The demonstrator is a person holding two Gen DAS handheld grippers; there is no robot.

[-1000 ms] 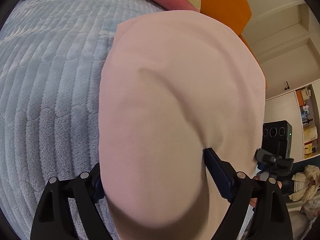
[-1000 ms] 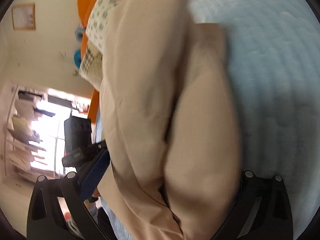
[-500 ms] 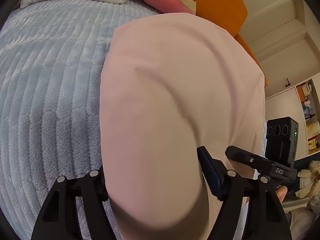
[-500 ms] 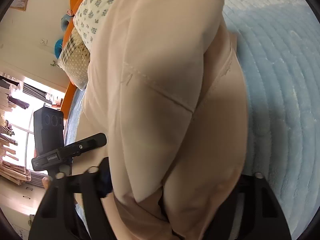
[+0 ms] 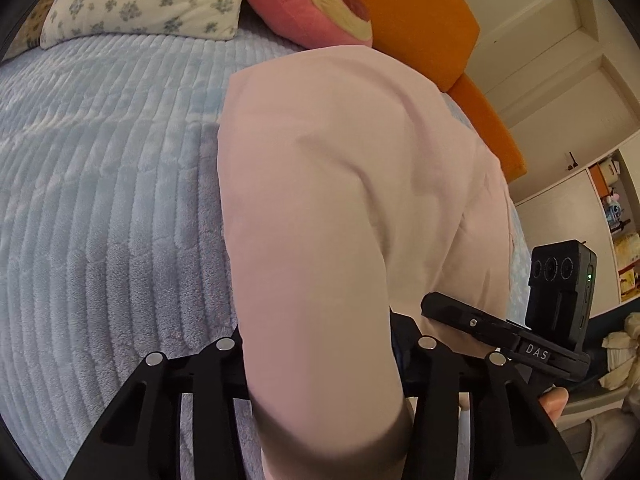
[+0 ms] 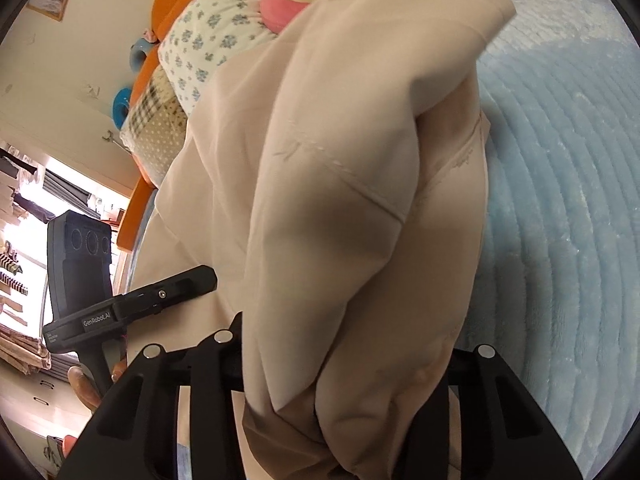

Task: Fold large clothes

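A large pale pink garment (image 5: 340, 184) hangs above a light blue ribbed bedspread (image 5: 100, 200). My left gripper (image 5: 320, 364) is shut on its near edge, and the cloth drapes over and hides the fingertips. In the right wrist view the same garment (image 6: 352, 200) is bunched in thick folds with a seam across it. My right gripper (image 6: 348, 364) is shut on that bundle, fingertips hidden under the cloth. The right gripper's body (image 5: 560, 300) shows at the right of the left wrist view; the left gripper's body (image 6: 80, 272) shows at the left of the right wrist view.
At the head of the bed lie a white flowered pillow (image 5: 148, 0), a pink round cushion (image 5: 312, 12) and an orange cushion (image 5: 416, 20). The bedspread (image 6: 560, 200) spreads to the right. Shelves (image 5: 616, 220) stand beyond the bed; a bright window (image 6: 24, 216) is at left.
Both grippers have lifted and pulled back with the garment, so more pillows and bedspread show. The two grippers have come closer side by side. The cloth bundle in the right gripper hangs longer.
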